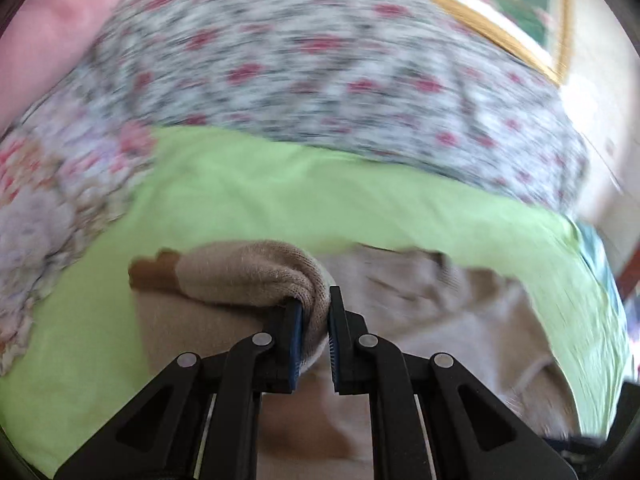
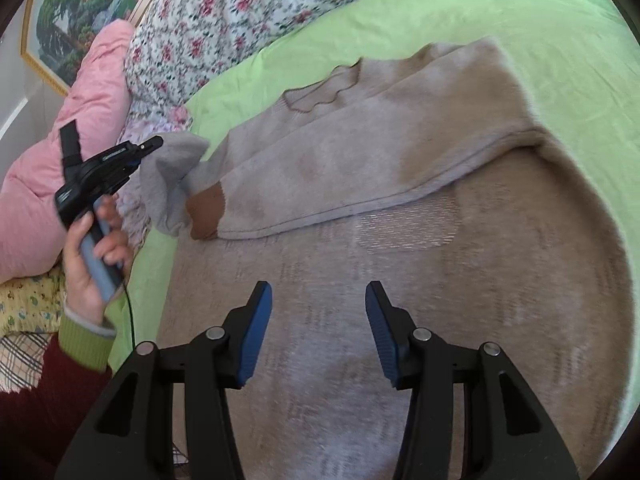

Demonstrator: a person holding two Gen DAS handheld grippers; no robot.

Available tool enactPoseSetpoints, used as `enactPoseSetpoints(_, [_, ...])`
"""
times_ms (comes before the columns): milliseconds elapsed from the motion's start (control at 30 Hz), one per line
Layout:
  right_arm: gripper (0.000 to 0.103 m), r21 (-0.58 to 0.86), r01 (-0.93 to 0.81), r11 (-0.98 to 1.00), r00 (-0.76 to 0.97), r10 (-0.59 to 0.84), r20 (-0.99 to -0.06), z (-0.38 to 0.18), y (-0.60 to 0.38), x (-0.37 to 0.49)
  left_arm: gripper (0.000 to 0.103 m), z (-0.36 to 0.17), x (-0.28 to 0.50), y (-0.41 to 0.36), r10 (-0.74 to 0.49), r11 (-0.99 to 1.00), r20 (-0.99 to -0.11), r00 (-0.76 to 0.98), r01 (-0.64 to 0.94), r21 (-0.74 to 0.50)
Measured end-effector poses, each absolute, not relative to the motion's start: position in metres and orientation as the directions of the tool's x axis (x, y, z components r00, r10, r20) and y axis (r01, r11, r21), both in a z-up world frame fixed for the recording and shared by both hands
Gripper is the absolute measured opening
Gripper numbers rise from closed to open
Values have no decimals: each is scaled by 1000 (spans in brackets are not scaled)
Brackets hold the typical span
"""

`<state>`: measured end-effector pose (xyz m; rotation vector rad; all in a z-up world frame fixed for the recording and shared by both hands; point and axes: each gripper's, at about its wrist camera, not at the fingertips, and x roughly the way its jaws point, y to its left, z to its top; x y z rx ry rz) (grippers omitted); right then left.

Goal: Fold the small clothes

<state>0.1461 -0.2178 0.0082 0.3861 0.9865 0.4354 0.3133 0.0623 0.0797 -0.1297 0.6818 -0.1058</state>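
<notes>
black grippers (image 2: 319, 332) with blue pads (image 2: 256, 336), silver pivot screws; behind the left one (image 2: 150, 145), a maroon sleeve (image 2: 48, 392) with green cuff (image 2: 86, 340).

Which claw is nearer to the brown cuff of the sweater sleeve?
Left. The left claw pinches the sleeve just beside the brown cuff. The right claw hovers open over the sweater body, farther from the cuff.

Noted: bed with lime-green cotton sheet (image 2: 460, 4), floral quilt (image 2: 224, 8), pink padded cushion (image 2: 60, 128), gilt-framed landscape painting (image 2: 68, 12) against pale wall.
</notes>
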Motion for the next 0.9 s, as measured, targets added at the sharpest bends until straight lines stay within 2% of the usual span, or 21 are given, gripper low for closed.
enactPoseSetpoints(133, [50, 500, -126, 857, 517, 486, -704, 12, -245, 139, 11, 71, 298, -7, -238, 971, -630, 739, 200, -132])
enactPoseSetpoints(200, [50, 505, -94, 858, 530, 472, -704, 12, -258, 138, 15, 55, 296, -37, -268, 959, -664, 698, 260, -113])
enactPoseSetpoints(400, [50, 510, -43, 859, 558, 444, -701, 12, -282, 135, 26, 7, 293, -72, -244, 951, -736, 632, 305, -54])
enactPoseSetpoints(467, [50, 515, -34, 856, 558, 444, -701, 12, -284, 137, 33, 2, 288, -70, -243, 951, -749, 616, 304, -59])
enactPoseSetpoints(567, [50, 518, -44, 854, 557, 451, -697, 16, -279, 143, 57, 1, 271, -58, -248, 951, -749, 614, 303, -66])
enactPoseSetpoints(767, [50, 486, -141, 863, 554, 476, -684, 33, -243, 166, 62, 5, 228, -14, -221, 964, -742, 633, 257, -69])
enactPoseSetpoints(900, [50, 442, -244, 863, 541, 499, -677, 51, -202, 195, 63, 2, 209, 42, -155, 987, -744, 651, 131, -90])
